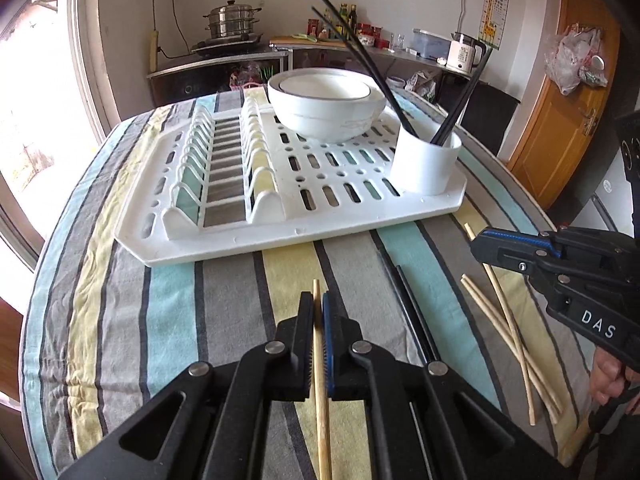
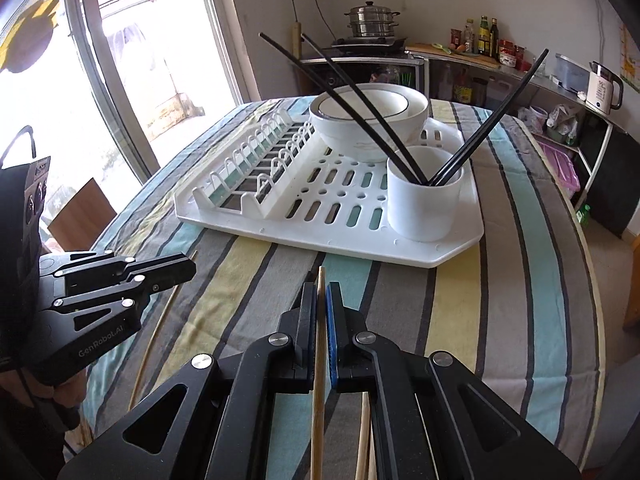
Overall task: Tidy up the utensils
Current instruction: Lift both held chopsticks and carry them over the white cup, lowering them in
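Note:
My left gripper [image 1: 317, 300] is shut on a wooden chopstick [image 1: 320, 392] above the striped cloth, in front of the white dish rack [image 1: 352, 224]. My right gripper [image 2: 321, 292] is shut on another wooden chopstick [image 2: 318, 400]; it also shows at the right of the left wrist view [image 1: 476, 246]. The white utensil cup [image 1: 424, 162] stands on the rack's right front corner and holds several black chopsticks [image 1: 368, 60]. It also shows in the right wrist view [image 2: 424, 196]. Loose wooden chopsticks [image 1: 504, 320] and a black chopstick [image 1: 412, 312] lie on the cloth.
Stacked white bowls [image 1: 326, 102] sit at the rack's back. A plate-slot section [image 1: 224, 168] fills the rack's left half. A striped cloth [image 1: 160, 300] covers the table. A counter with a steamer pot [image 1: 232, 22], bottles and a kettle [image 1: 464, 54] stands behind.

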{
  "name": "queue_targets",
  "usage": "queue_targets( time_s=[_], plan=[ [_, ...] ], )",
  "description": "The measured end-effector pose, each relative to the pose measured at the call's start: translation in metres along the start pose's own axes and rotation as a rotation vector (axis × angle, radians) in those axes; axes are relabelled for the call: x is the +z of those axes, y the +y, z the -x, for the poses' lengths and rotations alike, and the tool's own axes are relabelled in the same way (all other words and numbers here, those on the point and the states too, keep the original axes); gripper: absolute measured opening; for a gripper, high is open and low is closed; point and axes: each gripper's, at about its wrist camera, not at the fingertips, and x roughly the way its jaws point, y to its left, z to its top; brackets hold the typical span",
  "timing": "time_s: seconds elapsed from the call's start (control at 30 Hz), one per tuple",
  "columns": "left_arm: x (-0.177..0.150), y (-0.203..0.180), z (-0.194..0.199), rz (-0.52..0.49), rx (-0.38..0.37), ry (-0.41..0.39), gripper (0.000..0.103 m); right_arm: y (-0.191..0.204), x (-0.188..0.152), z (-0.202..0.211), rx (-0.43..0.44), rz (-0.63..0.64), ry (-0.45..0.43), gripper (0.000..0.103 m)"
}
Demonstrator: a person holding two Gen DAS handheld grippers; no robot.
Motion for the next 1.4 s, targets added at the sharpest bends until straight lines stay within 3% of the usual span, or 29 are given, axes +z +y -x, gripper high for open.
queue_targets(
  time_s=[0.27, 0.47, 0.67, 0.93, 1.4],
  plan=[
    [0.019, 0.006, 0.075, 0.033, -0.017, -0.182, 0.005, -0.003, 0.009, 0.065, 0.009, -0.012, -0.157, 0.004],
    [0.015, -0.001, 0.108, 0.025, -0.028, -0.262, 0.004, -0.004, 0.002, 0.095, 0.011, -0.009, -0.219, 0.004],
    [0.004, -0.009, 0.121, 0.016, -0.044, -0.285, 0.004, -0.008, -0.006, 0.105, 0.015, -0.01, -0.237, 0.004],
    [0.015, -0.013, 0.129, 0.016, -0.045, -0.3, 0.004, -0.012, -0.002, 0.124, 0.013, -0.011, -0.287, 0.004],
    [0.079, -0.039, 0.115, -0.021, -0.107, -0.324, 0.004, -0.042, 0.045, 0.134, -0.027, -0.039, -0.385, 0.004]
  ],
)
